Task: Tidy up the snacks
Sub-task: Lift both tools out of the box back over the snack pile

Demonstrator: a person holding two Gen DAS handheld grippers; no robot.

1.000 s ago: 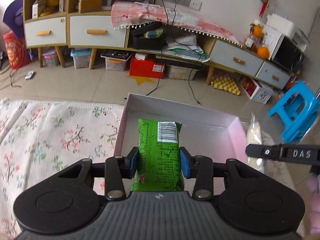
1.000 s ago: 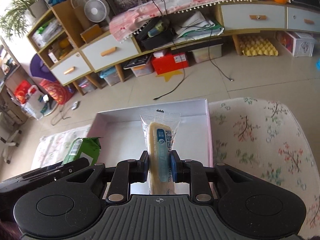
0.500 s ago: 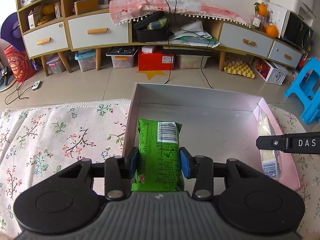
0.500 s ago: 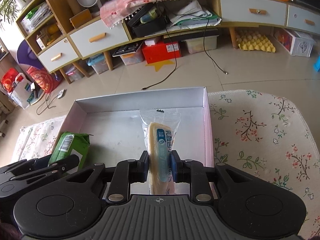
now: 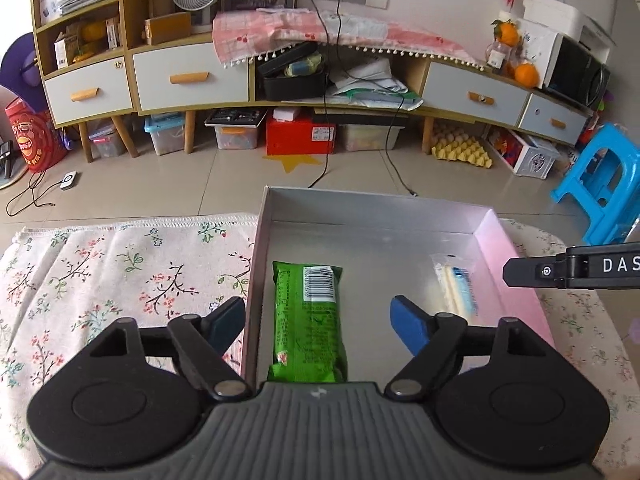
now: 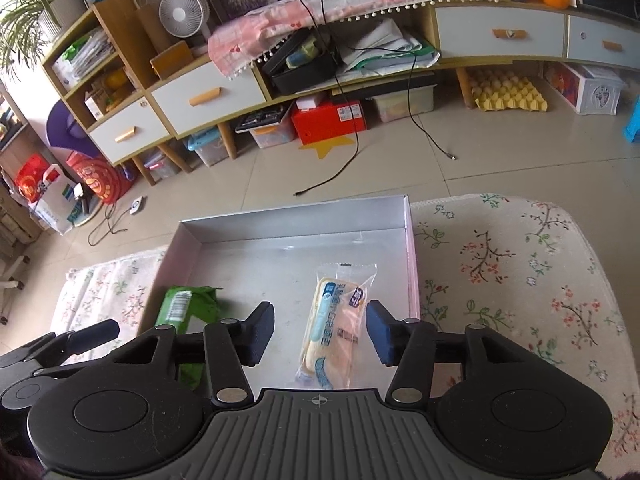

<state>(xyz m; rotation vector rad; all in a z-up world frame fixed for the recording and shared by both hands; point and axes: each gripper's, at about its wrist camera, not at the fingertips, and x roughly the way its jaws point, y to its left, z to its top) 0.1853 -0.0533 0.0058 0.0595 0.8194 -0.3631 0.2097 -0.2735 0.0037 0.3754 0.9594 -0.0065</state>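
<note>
A green snack packet (image 5: 308, 320) lies flat in the left part of a shallow silver box (image 5: 376, 208). My left gripper (image 5: 318, 318) is open, its fingers apart on either side of the packet. A yellow snack in a clear wrapper with blue print (image 6: 336, 328) lies in the right part of the same box (image 6: 292, 216). My right gripper (image 6: 320, 330) is open around it without touching. The green packet (image 6: 186, 306) and the left gripper's body show at the left of the right wrist view. The yellow snack (image 5: 456, 290) shows in the left wrist view.
The box sits on a floral tablecloth (image 5: 120, 276) that runs on both sides (image 6: 520, 272). Beyond the table edge is tiled floor with cables, a long cabinet (image 5: 192, 76) and a blue stool (image 5: 600, 184).
Both grippers have opened and let go of their snacks. The green packet and the yellow snack now lie flat in the box, and both grippers have pulled back slightly.
</note>
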